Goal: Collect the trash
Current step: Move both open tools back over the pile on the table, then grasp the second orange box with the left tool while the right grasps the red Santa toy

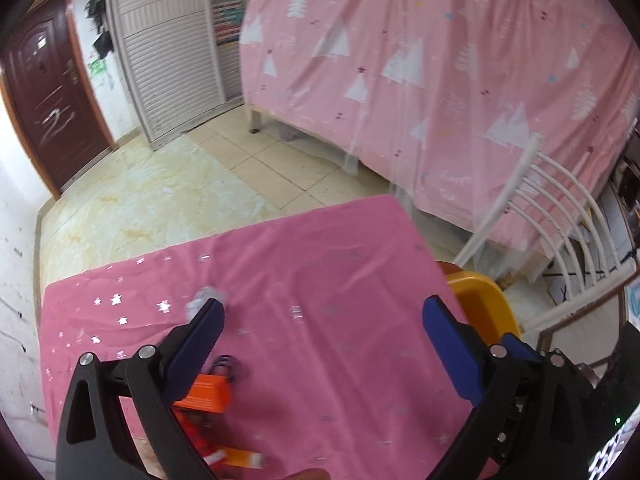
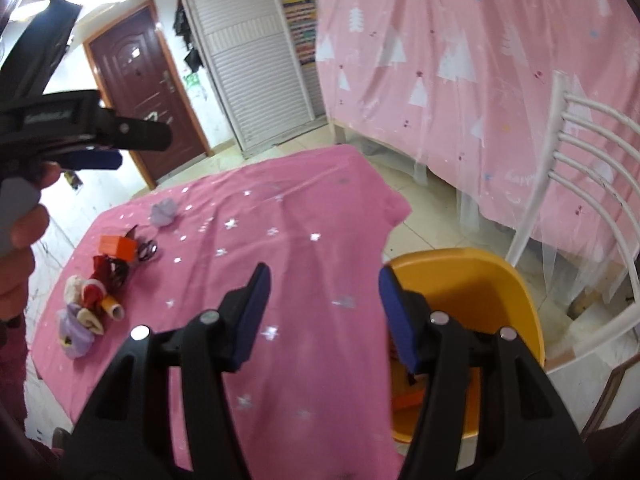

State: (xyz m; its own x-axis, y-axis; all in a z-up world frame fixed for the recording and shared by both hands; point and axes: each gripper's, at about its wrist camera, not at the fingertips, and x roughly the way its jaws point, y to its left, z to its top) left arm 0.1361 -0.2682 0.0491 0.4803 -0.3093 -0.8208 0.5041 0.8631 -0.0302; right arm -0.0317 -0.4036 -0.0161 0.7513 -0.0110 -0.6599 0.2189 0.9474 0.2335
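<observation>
Both the left claw (image 1: 322, 322) and right claw (image 2: 324, 280) are held agape and empty above the pink-clothed surface (image 2: 304, 208), the trash pile (image 2: 106, 280) lying left of the right claw, the yellow bin (image 2: 472, 280) kept just right for drop-off.

Left gripper (image 1: 322, 310) and right gripper (image 2: 324, 278) both spread wide, holding nothing

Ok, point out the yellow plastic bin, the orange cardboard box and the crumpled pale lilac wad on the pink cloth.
Yellow plastic bin (image 2: 480, 280): right wrist view, bare inner wall.
Orange cardboard box (image 2: 117, 247): right wrist view, its top face.
Crumpled pale lilac wad (image 2: 164, 211): right wrist view, its middle.
</observation>
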